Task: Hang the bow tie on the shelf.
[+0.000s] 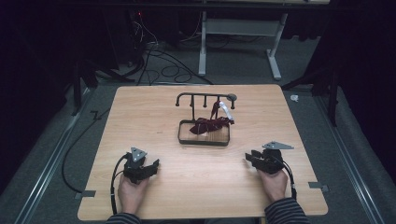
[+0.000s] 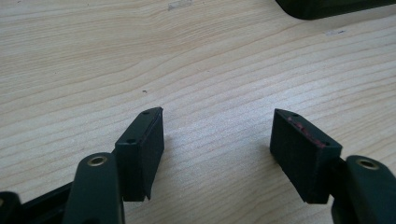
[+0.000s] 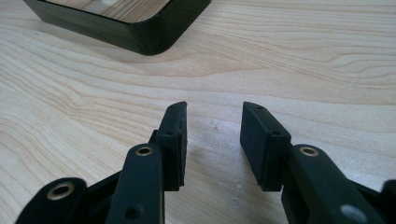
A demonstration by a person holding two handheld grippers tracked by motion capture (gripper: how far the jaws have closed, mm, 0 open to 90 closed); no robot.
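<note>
A black stand (image 1: 205, 99) with a top bar and pegs rises from a shallow black tray (image 1: 204, 141) at the middle of the wooden table (image 1: 196, 186). A dark red scrunchie (image 1: 211, 124) and a white band (image 1: 226, 108) hang on its right side, the red one drooping into the tray. My left gripper (image 1: 153, 164) rests low at the front left, open and holding nothing (image 2: 217, 133). My right gripper (image 1: 248, 157) sits at the front right, jaws a little apart and bare (image 3: 214, 128). The tray's corner (image 3: 140, 37) lies just beyond the right jaws.
A dark tray edge (image 2: 327, 7) shows at the top of the left gripper view. Cables (image 1: 159, 65) and a grey desk frame (image 1: 233, 42) stand on the floor behind the table. Grey rails (image 1: 46, 168) run along both sides of the table.
</note>
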